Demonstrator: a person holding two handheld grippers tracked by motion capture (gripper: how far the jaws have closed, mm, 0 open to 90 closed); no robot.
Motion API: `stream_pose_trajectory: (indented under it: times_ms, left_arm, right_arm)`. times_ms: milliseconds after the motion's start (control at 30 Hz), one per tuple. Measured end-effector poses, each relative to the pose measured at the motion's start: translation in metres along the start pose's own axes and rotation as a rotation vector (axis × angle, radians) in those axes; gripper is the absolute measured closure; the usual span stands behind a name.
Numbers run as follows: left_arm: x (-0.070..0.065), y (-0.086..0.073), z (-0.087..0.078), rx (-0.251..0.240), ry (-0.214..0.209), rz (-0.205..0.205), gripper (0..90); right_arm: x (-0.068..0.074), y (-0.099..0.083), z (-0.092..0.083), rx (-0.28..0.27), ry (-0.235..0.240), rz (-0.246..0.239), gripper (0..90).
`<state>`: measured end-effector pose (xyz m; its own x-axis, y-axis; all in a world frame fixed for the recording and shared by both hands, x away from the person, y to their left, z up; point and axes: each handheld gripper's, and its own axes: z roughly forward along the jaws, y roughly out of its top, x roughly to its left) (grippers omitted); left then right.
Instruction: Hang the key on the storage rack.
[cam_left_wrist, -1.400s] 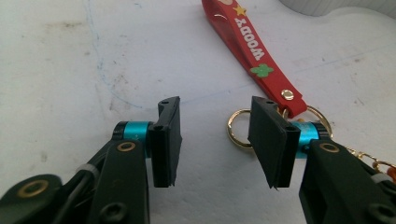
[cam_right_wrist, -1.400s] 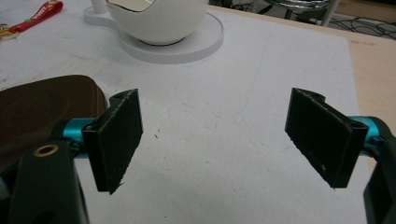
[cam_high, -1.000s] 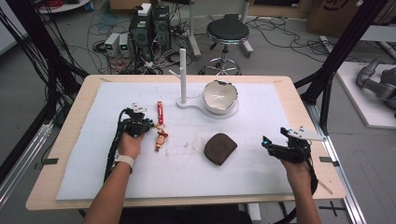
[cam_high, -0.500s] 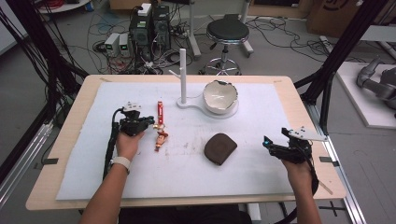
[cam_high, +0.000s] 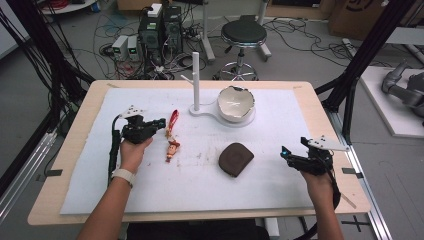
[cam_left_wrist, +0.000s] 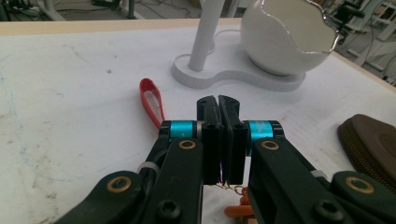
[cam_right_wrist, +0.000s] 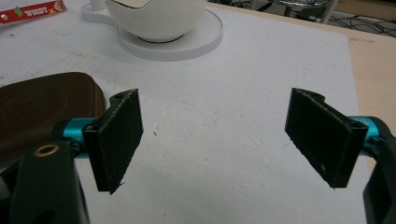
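On the counter's (cam_high: 310, 102) white mat, left gripper (cam_high: 159, 122) jaws pressed together on the keychain's (cam_high: 172, 142) strap, beside its red loop (cam_left_wrist: 152, 103). Right gripper (cam_high: 286, 153) spread wide, empty, right of the brown pouch (cam_high: 235, 159). Egg-shaped bowl (cam_high: 235, 104) behind.

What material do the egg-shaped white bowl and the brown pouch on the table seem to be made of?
The egg-shaped bowl looks like glazed ceramic, perhaps glossy plastic: smooth white shell, soft reflections, jagged rim with a thin shiny edge. The brown pouch looks like matte leather or imitation leather: a dull, finely textured surface, and a zipper along its edge in the left gripper view.
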<state>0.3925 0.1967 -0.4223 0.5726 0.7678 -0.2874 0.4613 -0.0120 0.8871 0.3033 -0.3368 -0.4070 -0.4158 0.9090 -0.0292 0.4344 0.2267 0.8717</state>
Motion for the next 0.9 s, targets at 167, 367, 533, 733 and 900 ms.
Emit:
stream_pose_trajectory:
  times_ms: [167, 367, 533, 733, 900]
  left_arm:
    - [-0.001, 0.004, -0.005, -0.029, -0.027, 0.004, 87.7]
    - [-0.013, 0.027, -0.014, -0.067, -0.063, 0.051, 87.9]
    - [-0.023, 0.054, -0.021, -0.108, -0.093, 0.088, 87.9]
    - [-0.034, 0.079, -0.027, -0.147, -0.141, 0.106, 87.8]
    - [-0.043, 0.103, -0.025, -0.180, -0.178, 0.121, 87.9]
  right_arm:
    - [-0.001, 0.000, 0.000, -0.001, -0.001, -0.001, 19.2]
    - [0.000, 0.000, 0.000, -0.002, -0.001, 0.001, 19.2]
    - [0.000, 0.000, 0.000, -0.005, 0.000, 0.004, 19.2]
    - [-0.001, 0.000, -0.001, -0.011, 0.000, 0.006, 19.2]
    - [-0.001, 0.001, -0.001, -0.013, 0.001, 0.007, 19.2]
